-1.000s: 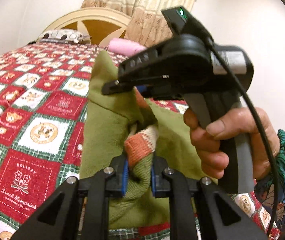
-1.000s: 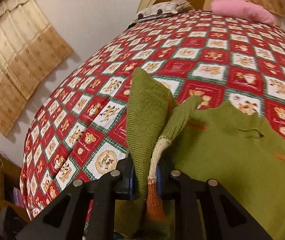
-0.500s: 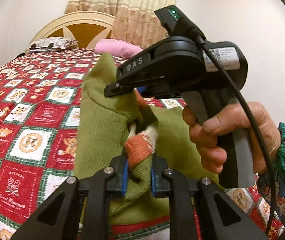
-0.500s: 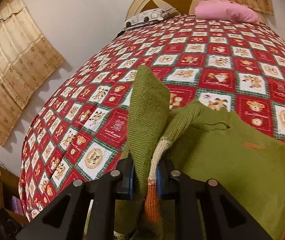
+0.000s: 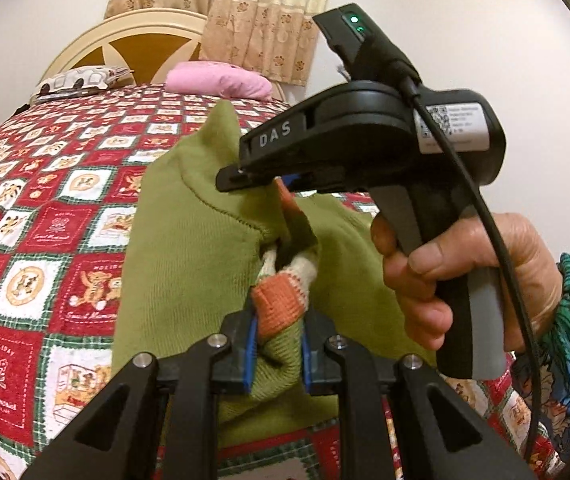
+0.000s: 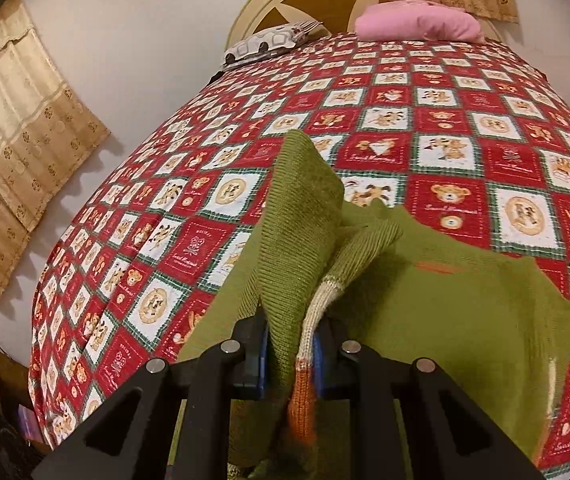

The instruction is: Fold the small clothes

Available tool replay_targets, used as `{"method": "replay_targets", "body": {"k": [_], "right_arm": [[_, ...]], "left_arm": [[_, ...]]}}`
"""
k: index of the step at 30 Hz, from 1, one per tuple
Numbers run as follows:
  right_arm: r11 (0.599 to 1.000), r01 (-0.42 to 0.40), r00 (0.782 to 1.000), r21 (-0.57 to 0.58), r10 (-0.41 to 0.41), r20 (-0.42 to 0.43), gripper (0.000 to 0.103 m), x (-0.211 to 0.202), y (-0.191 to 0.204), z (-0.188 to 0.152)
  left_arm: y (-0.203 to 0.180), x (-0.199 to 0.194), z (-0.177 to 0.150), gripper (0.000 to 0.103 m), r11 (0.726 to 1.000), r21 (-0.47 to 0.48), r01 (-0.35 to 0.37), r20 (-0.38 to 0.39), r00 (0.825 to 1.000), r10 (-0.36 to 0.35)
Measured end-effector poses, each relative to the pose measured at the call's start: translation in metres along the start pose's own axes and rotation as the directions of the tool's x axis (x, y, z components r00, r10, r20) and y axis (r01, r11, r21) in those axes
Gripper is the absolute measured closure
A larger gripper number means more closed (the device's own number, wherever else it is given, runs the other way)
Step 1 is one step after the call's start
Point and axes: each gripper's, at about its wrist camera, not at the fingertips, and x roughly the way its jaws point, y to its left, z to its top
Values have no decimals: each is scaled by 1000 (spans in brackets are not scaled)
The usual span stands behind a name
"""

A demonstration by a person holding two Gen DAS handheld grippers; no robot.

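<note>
The bed's red-and-white teddy-bear quilt (image 6: 445, 128) spreads below, a pink pillow (image 6: 421, 22) and a patterned one (image 6: 269, 42) at the headboard. Above it hangs the green knit sweater (image 5: 189, 248), lifted and bunched. The right gripper (image 6: 289, 354), gripped upright in the person's right hand (image 5: 465, 280), is clamped on green cloth and an orange-tipped cuff. The left gripper (image 5: 277, 350) pinches another orange-banded fold.

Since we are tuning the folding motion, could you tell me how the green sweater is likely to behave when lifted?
Probably floppy: the green sweater sags and creases between the left gripper and right gripper. Its ribbed knit likely grips the pads rather than slipping. It seems light, since small pinches hold it.
</note>
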Motion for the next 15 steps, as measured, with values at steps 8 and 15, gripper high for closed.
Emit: {"method": "replay_targets", "body": {"k": [8, 15], "right_arm": [[999, 27, 999, 25, -27, 18, 86, -17, -25, -7], [997, 59, 998, 53, -61, 28, 86, -33, -53, -17]], "left_arm": [[-26, 11, 1, 85, 999, 41, 25, -18, 1000, -24], [-55, 22, 1, 85, 995, 80, 64, -42, 997, -61]]}}
